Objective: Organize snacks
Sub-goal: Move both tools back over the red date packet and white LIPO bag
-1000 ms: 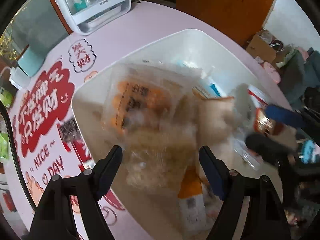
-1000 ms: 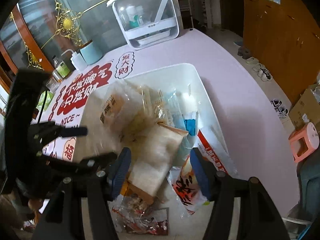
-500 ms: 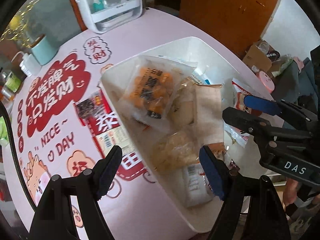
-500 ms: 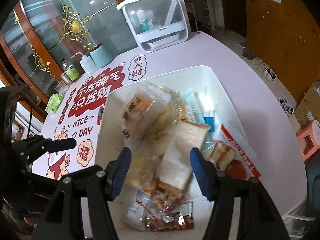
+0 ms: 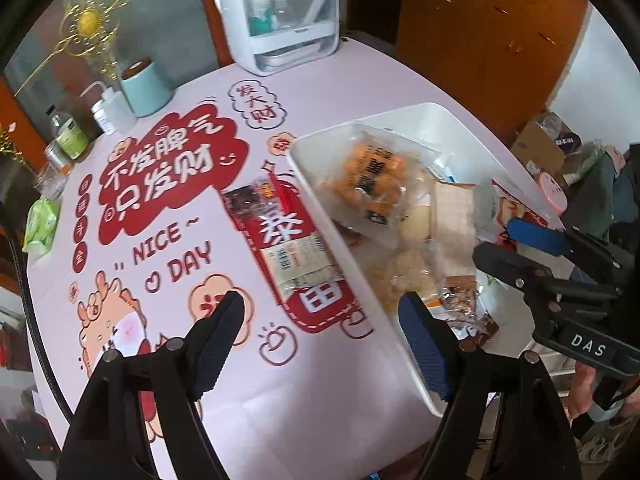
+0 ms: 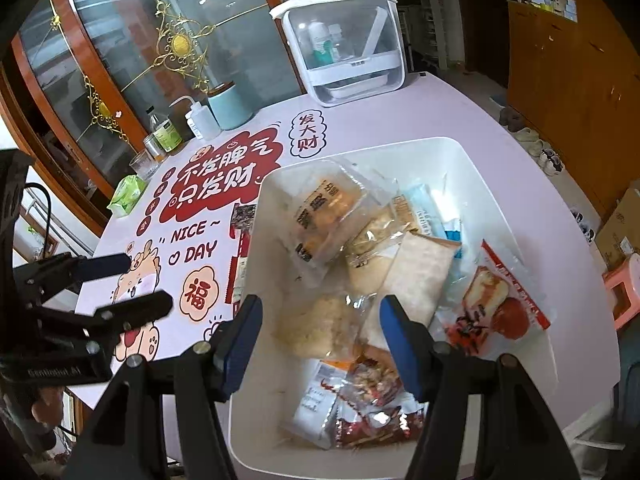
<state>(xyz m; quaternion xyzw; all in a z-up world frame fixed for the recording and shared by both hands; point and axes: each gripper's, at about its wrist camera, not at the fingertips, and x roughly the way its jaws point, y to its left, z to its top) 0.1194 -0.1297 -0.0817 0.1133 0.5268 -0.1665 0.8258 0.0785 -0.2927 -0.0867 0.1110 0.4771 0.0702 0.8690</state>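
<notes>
Snacks (image 6: 384, 276) fill the white bin (image 6: 472, 168) at the table's right edge, one pack (image 5: 280, 240) left outside by its left wall, so the left gripper (image 5: 320, 344), wide and empty like the right gripper (image 6: 320, 344), should pinch that pack's end.

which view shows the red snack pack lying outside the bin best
Left wrist view: the red pack lies flat on the table against the bin, label readable. The right wrist view shows only a strip beside the bin wall.

Your pink table (image 5: 360, 76) carries the white bin (image 6: 440, 152) near its right edge, a snack packet (image 5: 280, 240) touching the bin's left wall, and a white organizer (image 6: 344, 48) at the far edge.
</notes>
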